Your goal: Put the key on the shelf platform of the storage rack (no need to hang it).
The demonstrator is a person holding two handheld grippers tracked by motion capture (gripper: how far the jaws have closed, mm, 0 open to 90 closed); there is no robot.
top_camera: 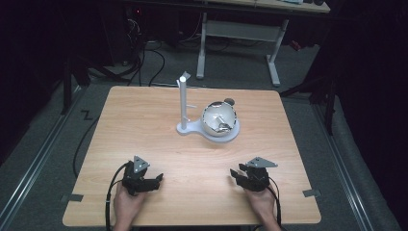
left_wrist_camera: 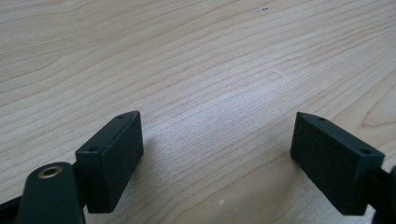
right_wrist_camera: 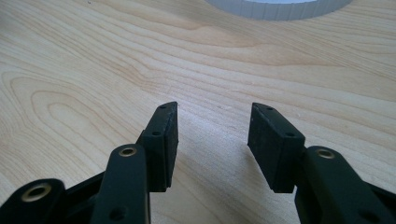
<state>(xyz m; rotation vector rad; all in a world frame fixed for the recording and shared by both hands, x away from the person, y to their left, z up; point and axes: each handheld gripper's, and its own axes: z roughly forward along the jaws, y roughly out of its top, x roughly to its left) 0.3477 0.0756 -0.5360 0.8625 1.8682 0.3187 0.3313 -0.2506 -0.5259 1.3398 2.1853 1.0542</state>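
1. A pale wooden worktop (top_camera: 144,125) with rounded corners stands on a grey floor in a dim room. Beyond its far edge a white-legged desk (top_camera: 239,31) and dark cables (top_camera: 144,57) lie in shadow.
2. A person's two hands come in from the near edge, each holding a set of black tongs close to the near part of the worktop.
3. The left tongs (top_camera: 156,179) have their jaws spread wide apart over bare wood, nothing between them.
4. The right tongs (top_camera: 235,174) also stand apart, a little narrower than the left, with only wood grain between the jaws.
5. Ahead of both tongs, roughly midway between them and well away, sits a white stand (top_camera: 190,129) with a flat base.
6. Its thin post (top_camera: 183,101) rises straight up, long axis vertical, nearer the left tongs' side.
7. A shiny round bowl (top_camera: 219,120) rests on the base on the right tongs' side, its mouth tilted toward the hands.
8. Something crumpled and silvery lies inside the bowl; it is too small to make out.
9. From the right tongs' own camera, the curved white rim of the base (right_wrist_camera: 275,8) is cut off at the top edge.
10. The room's corners are too dark to read.
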